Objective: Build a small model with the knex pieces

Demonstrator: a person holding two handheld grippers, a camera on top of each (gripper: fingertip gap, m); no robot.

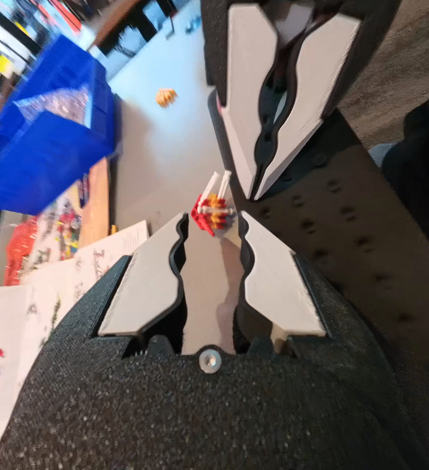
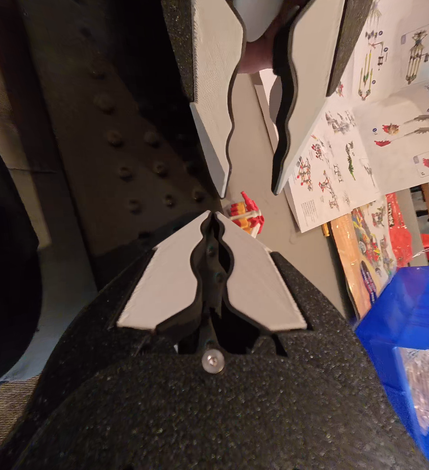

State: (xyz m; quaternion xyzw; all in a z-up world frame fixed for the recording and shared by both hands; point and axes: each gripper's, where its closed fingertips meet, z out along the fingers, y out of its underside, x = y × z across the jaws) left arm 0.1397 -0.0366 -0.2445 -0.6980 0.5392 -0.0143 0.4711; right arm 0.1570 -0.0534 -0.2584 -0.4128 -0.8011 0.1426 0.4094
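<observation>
The left tongs [image 1: 212,216] and right tongs [image 2: 212,215] have matt, finely ribbed pale plastic fingers in grainy black speckled housings, each with a shiny metal screw [image 1: 209,364]. The toy piece [image 1: 213,212] is glossy plastic, the table [image 1: 157,152] smooth and matt, the blue bin [image 1: 48,142] smooth plastic, the instruction sheets [image 2: 335,162] paper

Print on the instruction sheets [image 2: 335,162] — too small to read.

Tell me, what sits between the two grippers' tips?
A small red, orange and white toy assembly, lying on the table between the left gripper and right gripper; both views show it.
</observation>
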